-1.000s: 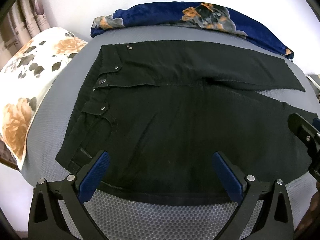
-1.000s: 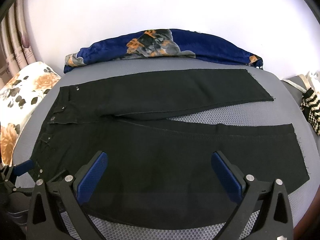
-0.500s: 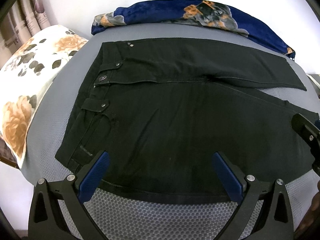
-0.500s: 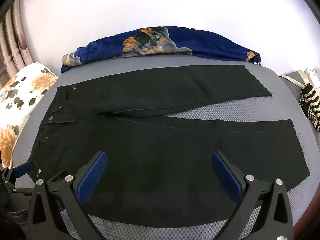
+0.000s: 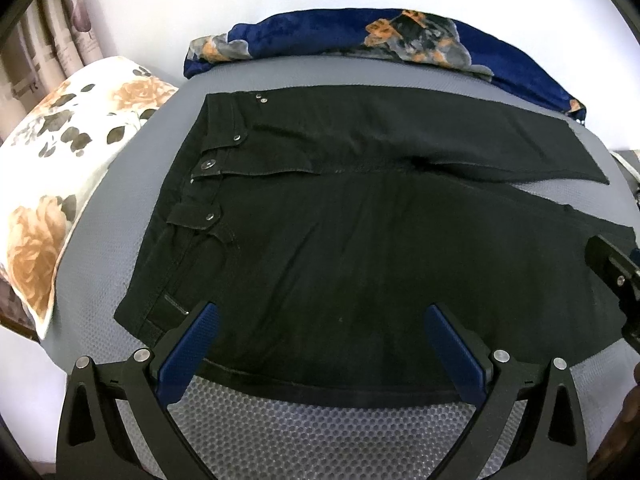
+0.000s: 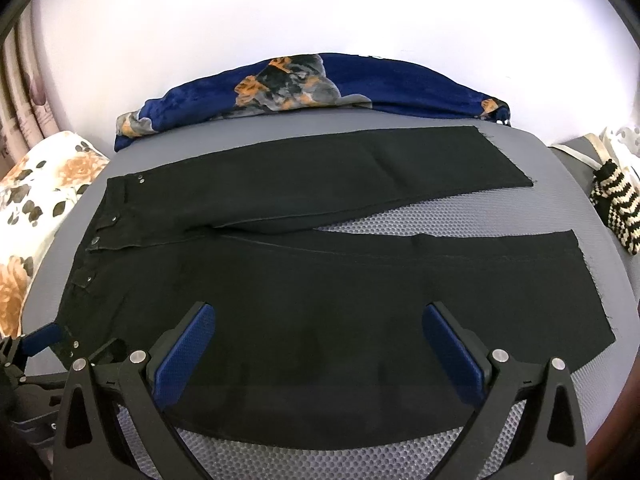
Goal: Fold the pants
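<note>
Black pants lie flat on a grey mesh-covered bed, waistband at the left, both legs spread to the right in a narrow V. My left gripper is open and empty, hovering over the near edge of the pants by the hip. My right gripper is open and empty over the near leg's lower edge. The right gripper's tip shows at the right edge of the left wrist view; the left gripper shows at the lower left of the right wrist view.
A blue floral blanket lies bunched along the bed's far edge by the white wall. A floral pillow sits at the left. A black-and-white striped knit item lies at the right. Curtains hang at the far left.
Both grippers have drifted slightly; the pants sit a little lower in the right wrist view. Nothing has been grasped and the pants have not moved.
</note>
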The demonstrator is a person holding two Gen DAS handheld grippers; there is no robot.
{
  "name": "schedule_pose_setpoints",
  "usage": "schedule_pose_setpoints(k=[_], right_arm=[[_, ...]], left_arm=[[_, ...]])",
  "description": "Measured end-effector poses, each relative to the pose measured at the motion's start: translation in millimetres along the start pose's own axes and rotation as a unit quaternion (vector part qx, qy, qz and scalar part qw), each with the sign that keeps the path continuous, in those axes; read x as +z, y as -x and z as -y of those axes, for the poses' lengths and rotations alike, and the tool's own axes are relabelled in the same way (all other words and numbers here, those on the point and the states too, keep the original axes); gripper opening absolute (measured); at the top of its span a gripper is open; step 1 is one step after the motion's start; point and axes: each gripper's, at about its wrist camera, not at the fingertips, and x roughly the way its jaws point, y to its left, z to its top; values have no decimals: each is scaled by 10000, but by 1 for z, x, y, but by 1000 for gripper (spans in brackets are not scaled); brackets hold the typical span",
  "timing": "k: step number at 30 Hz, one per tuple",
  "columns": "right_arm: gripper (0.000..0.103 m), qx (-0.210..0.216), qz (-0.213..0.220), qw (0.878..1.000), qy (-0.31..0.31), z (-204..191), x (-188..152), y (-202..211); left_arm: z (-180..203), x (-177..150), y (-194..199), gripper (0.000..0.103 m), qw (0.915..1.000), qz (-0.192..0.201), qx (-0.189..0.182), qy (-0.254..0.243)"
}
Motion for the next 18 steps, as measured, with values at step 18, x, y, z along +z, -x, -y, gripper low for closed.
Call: schedule_pose_setpoints(k=[18], right_arm=[[103, -140, 132, 9997, -120, 16, -16, 24]], left_arm=[[14, -9, 29, 102, 9978, 573, -111, -316]])
